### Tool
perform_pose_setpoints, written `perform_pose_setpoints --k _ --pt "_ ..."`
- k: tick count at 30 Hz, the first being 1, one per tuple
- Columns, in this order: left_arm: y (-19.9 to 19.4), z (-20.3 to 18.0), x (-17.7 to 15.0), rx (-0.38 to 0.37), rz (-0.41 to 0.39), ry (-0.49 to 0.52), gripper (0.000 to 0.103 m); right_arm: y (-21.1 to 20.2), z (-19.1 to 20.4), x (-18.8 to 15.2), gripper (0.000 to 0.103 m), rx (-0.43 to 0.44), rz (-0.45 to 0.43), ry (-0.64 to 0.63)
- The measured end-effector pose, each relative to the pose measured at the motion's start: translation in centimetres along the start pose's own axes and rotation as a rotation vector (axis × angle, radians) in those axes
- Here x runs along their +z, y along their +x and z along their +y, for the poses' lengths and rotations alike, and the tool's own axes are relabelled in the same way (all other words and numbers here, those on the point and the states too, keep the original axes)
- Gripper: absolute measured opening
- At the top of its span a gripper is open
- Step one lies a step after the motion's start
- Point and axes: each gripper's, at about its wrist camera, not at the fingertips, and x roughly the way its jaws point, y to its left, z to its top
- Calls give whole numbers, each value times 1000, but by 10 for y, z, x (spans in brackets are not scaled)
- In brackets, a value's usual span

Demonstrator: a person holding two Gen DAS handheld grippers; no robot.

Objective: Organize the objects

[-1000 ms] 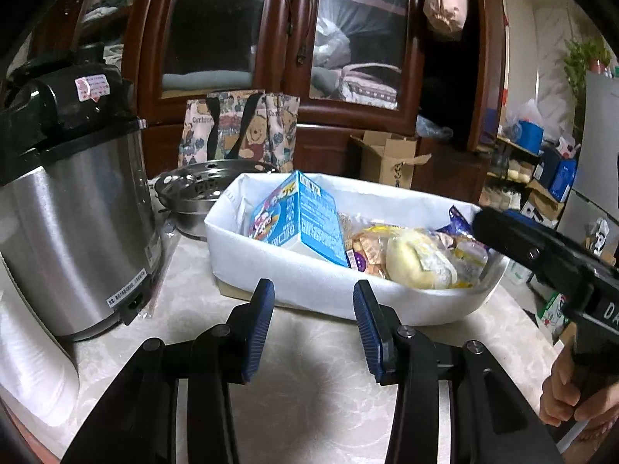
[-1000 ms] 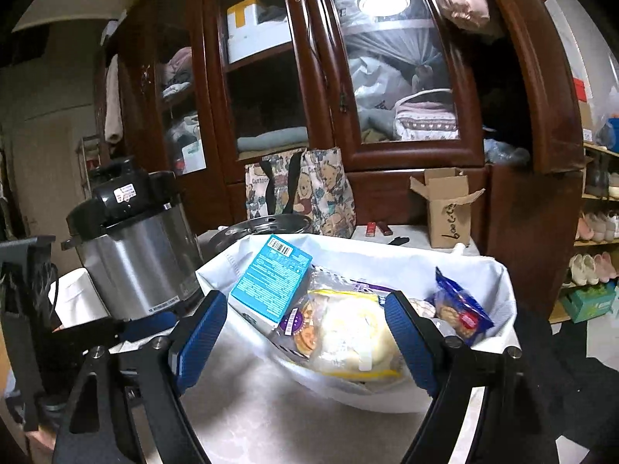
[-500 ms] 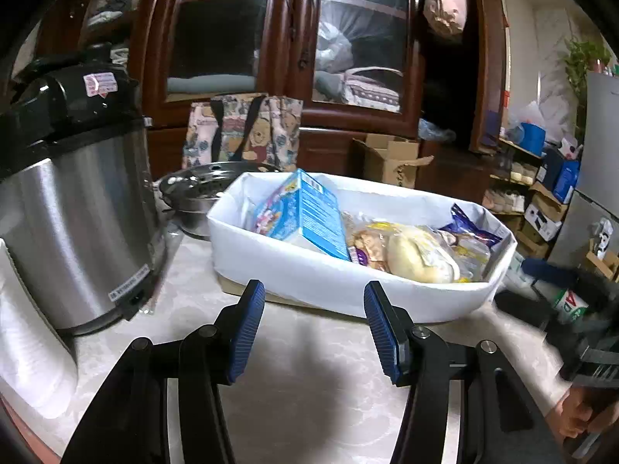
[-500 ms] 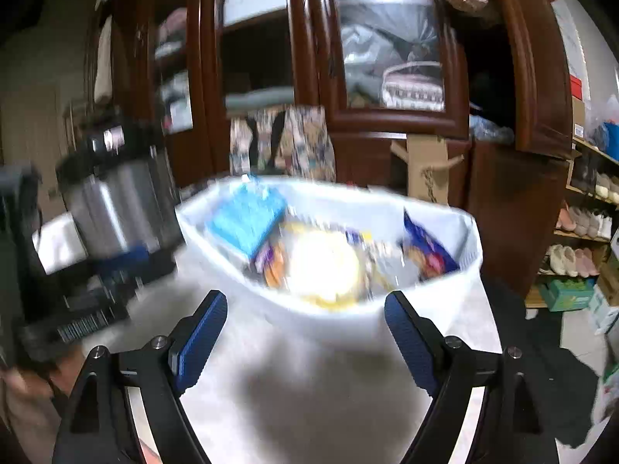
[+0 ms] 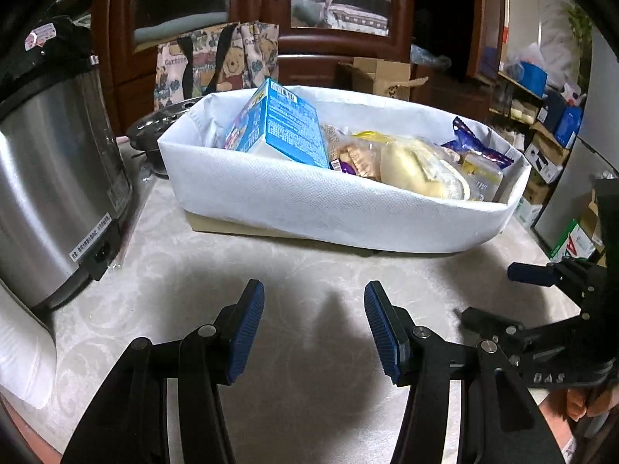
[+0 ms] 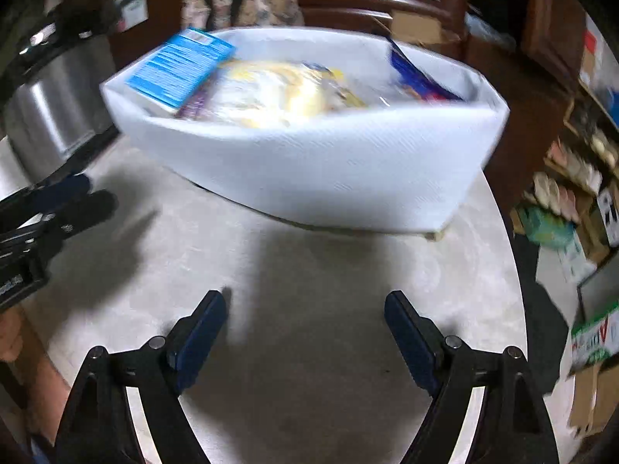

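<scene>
A white fabric bin (image 5: 309, 201) stands on the round marble table (image 5: 301, 379). It holds a blue box (image 5: 282, 127), a yellowish bun in clear wrap (image 5: 414, 162) and a dark blue snack packet (image 5: 479, 147). My left gripper (image 5: 314, 328) is open and empty, low over the table in front of the bin. My right gripper (image 6: 305, 328) is open and empty, also in front of the bin (image 6: 329, 170); it shows at the right edge of the left wrist view (image 5: 541, 309). The right wrist view is blurred.
A steel pressure cooker (image 5: 50, 178) stands at the left, a metal bowl (image 5: 154, 131) behind the bin. A patterned tote bag (image 5: 216, 58) and a wooden cabinet (image 5: 271, 0) stand behind. Boxes (image 5: 549, 147) fill shelves at the right. The table edge (image 6: 514, 270) curves at right.
Both grippers have pulled back from the bin and dropped lower over the table. The right gripper has come out from over the bin. The left jaws have opened wider.
</scene>
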Motion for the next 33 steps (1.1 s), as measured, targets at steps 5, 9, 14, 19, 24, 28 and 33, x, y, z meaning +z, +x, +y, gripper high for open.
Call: perform_pose_setpoints --k 5,9,14,19,24,28,33 --pt "-3 0 0 3 -7 0 54 3 -6 -4 103 -28 25 34" --pt "-3 1 0 3 -2 -10 54 3 -4 -6 103 -27 25 35" --pt "-2 4 3 3 -7 -18 54 3 -4 -5 103 -27 25 35" --pt "-3 4 4 8 -18 -19 54 3 -4 -5 103 -27 25 36" --pt "-2 8 5 12 -17 -33 54 3 -5 -5 103 -27 25 36" --pt "-4 8 5 15 -30 -36 54 3 -5 -5 103 -27 25 36" --pt "-7 9 5 14 -46 -42 54 3 -5 -6 103 -27 25 36"
